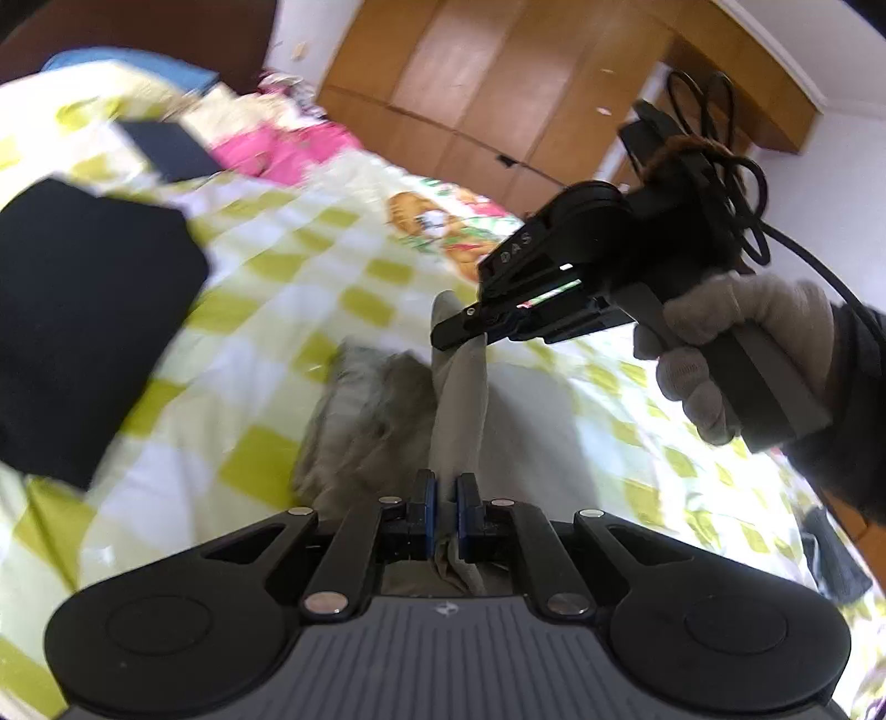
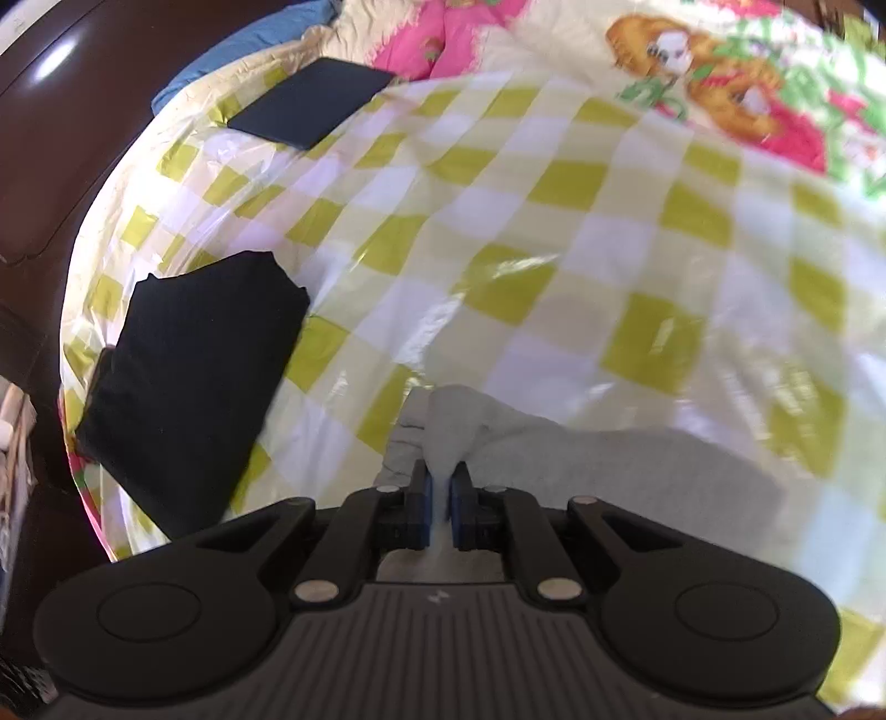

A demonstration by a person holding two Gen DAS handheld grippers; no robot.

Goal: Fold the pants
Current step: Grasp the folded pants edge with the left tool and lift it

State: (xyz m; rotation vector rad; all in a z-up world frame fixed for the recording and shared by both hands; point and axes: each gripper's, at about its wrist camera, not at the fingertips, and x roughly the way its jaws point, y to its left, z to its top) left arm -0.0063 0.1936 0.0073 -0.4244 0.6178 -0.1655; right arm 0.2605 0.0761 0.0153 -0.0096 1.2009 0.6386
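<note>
The grey pants (image 1: 459, 399) hang stretched above the checked bed between both grippers. My left gripper (image 1: 444, 509) is shut on one edge of the grey cloth at the bottom of the left wrist view. My right gripper (image 1: 470, 327) shows further off in that view, held by a gloved hand, pinching the far end of the same taut strip. In the right wrist view my right gripper (image 2: 440, 498) is shut on a bunched fold of the grey pants (image 2: 609, 459), which drape to the right over the bed.
A bed with a yellow-green checked sheet (image 2: 554, 221). A folded black garment (image 2: 188, 376) lies at the left, also in the left wrist view (image 1: 83, 332). A dark flat item (image 2: 310, 102) and pink bedding (image 2: 432, 39) lie farther back. A wooden wardrobe (image 1: 498, 83) stands behind.
</note>
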